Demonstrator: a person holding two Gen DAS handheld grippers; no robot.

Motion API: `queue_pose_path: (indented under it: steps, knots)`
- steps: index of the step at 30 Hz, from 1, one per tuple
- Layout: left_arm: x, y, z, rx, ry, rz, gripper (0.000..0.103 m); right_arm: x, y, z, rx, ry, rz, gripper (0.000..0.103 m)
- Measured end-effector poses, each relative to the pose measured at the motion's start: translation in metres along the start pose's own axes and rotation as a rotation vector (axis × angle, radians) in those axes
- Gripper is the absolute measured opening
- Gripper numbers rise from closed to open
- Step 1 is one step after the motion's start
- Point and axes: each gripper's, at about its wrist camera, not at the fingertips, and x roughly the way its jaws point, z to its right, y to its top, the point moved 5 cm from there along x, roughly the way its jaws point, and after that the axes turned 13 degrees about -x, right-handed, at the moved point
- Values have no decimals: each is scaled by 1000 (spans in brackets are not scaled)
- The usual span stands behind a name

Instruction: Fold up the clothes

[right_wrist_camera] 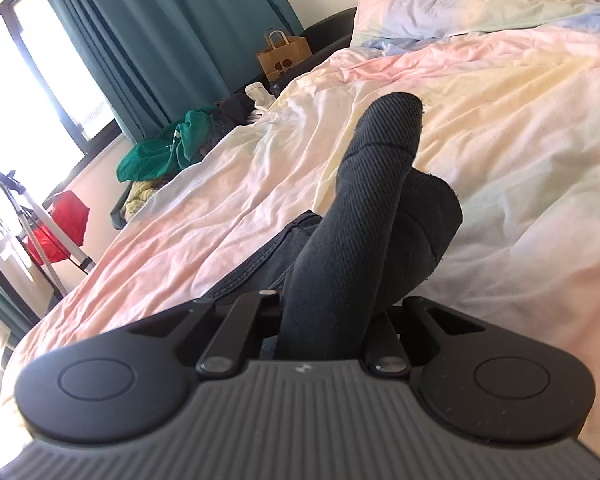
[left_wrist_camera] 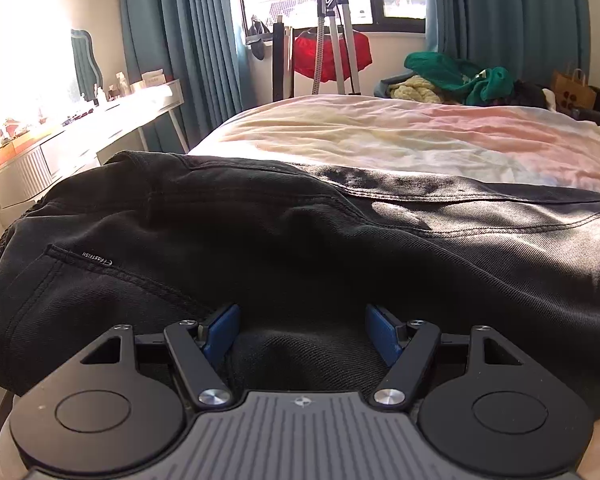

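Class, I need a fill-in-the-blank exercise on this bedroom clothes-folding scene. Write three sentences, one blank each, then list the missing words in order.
1. The dark trousers lie on a pastel ____.
2. The right tongs are ____ on the ribbed cuffs of the trousers.
3. The left tongs stand ____ over the dark cloth.

Missing words: bed; shut; open
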Motion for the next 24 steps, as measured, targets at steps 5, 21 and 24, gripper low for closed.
queue_pose_path:
  steps: [5, 21, 24]
  knots:
    - [-3, 3, -1, -16, -16, -1, 73, -21, 23, -39, -129, -40, 72, 13]
    - [-48, 24, -34, -203, -70, 84, 78, -168, -92, -322, -1127, 286, 453, 14]
    - [-60, 30, -52, -291, -87, 112, 78, -163, -166, -341, -1211, 379, 318, 14]
